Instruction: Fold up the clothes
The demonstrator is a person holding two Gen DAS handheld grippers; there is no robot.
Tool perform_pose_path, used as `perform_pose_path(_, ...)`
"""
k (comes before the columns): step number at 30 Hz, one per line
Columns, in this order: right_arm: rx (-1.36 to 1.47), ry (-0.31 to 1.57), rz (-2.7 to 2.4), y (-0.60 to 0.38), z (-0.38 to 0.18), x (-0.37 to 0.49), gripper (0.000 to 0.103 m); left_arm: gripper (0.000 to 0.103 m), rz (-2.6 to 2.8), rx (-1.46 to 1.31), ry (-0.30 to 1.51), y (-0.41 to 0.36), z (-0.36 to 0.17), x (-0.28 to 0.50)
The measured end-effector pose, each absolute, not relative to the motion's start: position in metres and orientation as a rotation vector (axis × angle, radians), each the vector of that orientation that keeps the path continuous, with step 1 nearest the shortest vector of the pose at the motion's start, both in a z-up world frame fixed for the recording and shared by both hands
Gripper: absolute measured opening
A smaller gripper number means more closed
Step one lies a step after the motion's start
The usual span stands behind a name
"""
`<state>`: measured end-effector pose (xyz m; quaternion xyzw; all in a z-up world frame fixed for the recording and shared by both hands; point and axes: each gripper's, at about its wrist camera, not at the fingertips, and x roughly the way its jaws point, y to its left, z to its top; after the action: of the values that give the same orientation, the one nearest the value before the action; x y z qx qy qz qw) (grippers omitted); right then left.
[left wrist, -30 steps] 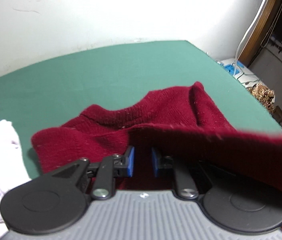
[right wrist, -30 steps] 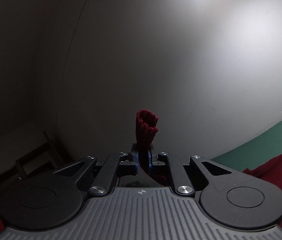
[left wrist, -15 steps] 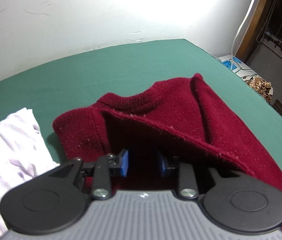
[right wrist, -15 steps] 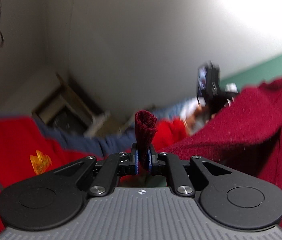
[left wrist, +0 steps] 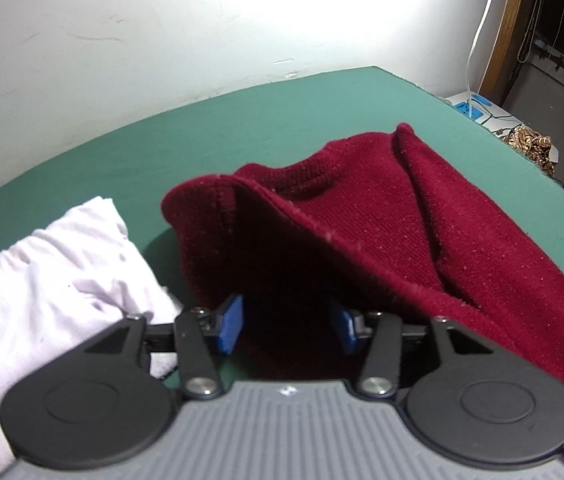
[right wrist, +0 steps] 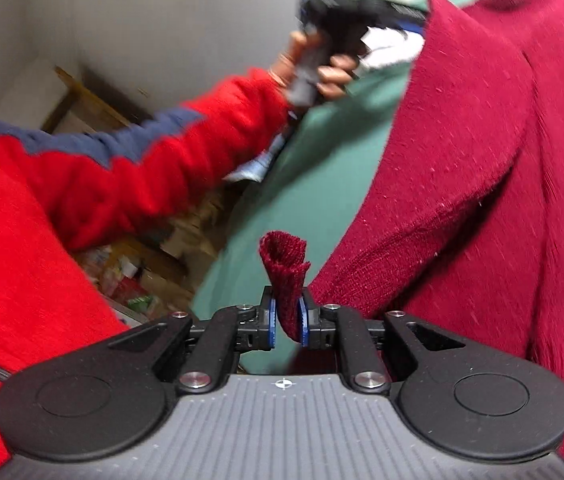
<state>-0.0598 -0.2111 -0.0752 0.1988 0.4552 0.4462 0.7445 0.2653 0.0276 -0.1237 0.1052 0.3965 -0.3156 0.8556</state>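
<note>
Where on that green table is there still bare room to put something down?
The far strip of green table, between the wall and the maroon sweater, is bare. So is the near edge beside the sweater in the right wrist view. It is crowded at the near left, where the white garment nearly meets the sweater.

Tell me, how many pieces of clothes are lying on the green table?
2. A dark red sweater lies in the middle of the green table, and a white garment sits crumpled to its left. More could be hidden outside the views.
</note>
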Motion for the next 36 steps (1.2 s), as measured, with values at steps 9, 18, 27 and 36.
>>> perform_pose_path(9, 0.401, 1.113, 0.983, -0.220, -0.097, -0.073, 0.036, 0.056, -0.638, 0.259, 0.823, 0.028, -0.122, 0.250)
perform_pose_path(18, 0.526, 0.850, 0.878, -0.248, -0.064, -0.082, 0.028, 0.054, -0.603, 0.267, 0.668, 0.040, -0.084, 0.223)
perform_pose_path(27, 0.439, 0.943, 0.737, -0.220, -0.099, -0.074, 0.022, 0.065, -0.552, 0.393, 0.771, -0.015, -0.142, 0.251)
perform_pose_path(36, 0.373, 0.914, 0.692, -0.218, -0.095, -0.094, 0.025, 0.060, -0.538, 0.317, 0.690, 0.010, -0.107, 0.231)
